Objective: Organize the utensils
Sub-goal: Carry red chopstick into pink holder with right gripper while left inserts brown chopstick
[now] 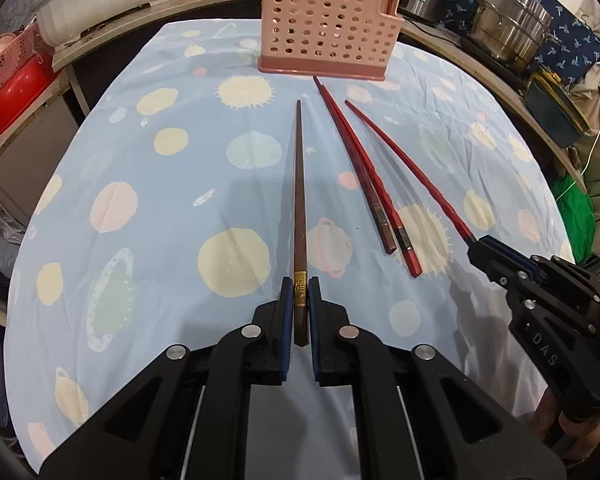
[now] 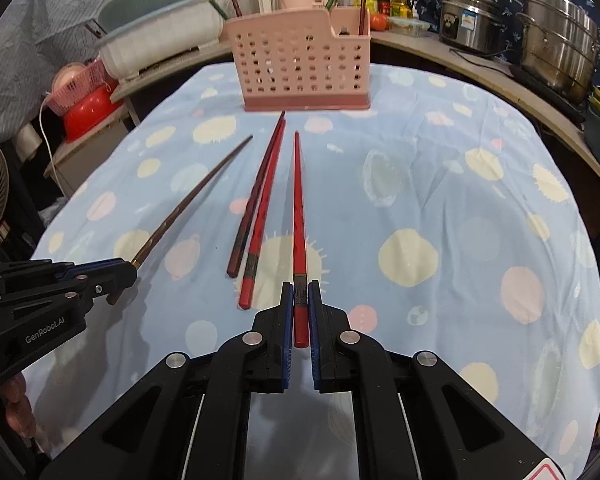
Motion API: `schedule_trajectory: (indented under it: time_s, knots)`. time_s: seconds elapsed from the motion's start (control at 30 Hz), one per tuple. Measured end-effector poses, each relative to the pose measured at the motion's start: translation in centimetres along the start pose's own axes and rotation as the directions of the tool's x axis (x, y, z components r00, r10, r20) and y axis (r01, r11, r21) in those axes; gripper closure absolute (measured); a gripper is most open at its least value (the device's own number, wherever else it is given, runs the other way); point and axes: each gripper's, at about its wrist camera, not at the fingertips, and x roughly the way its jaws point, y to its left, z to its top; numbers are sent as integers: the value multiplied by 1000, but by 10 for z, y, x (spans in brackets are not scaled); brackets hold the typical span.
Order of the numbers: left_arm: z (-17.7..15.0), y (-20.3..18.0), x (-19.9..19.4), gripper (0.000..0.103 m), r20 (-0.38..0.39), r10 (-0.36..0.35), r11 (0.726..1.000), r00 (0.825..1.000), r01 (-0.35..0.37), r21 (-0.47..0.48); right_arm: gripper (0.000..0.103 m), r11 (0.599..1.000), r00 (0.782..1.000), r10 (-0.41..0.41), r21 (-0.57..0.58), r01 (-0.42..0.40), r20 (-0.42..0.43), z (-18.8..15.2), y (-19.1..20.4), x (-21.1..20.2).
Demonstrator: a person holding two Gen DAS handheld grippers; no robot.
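Presently, both tongs are clamped. The left gripper (image 1: 300,292) pinches a brown chopstick (image 1: 299,200) near its gilt-banded butt; the right gripper (image 2: 301,294) pinches a red chopstick (image 2: 298,216) likewise. Two more chopsticks (image 2: 256,216) (one dark, one red) lie side by side between them on the blue patterned cloth (image 2: 440,200). The pink perforated holder (image 2: 300,60) stands beyond the tips, with utensils upright inside.
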Motion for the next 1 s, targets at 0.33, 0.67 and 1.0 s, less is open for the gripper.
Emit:
schedule_trajectory:
  time_s: [0.33, 0.67, 1.0]
  knots:
    - [18, 8, -42, 96, 91, -16, 999, 996, 20, -37, 96, 999, 988, 14, 26, -18, 152, 35, -6, -56]
    - [62, 9, -88, 96, 217, -15, 999, 976, 23, -33, 96, 999, 963, 20, 34, -30, 268, 83, -18, -94]
    - [125, 4, -118, 96, 304, -13, 1000, 953, 18, -16, 96, 998, 946, 26, 51, -45, 324, 127, -38, -105]
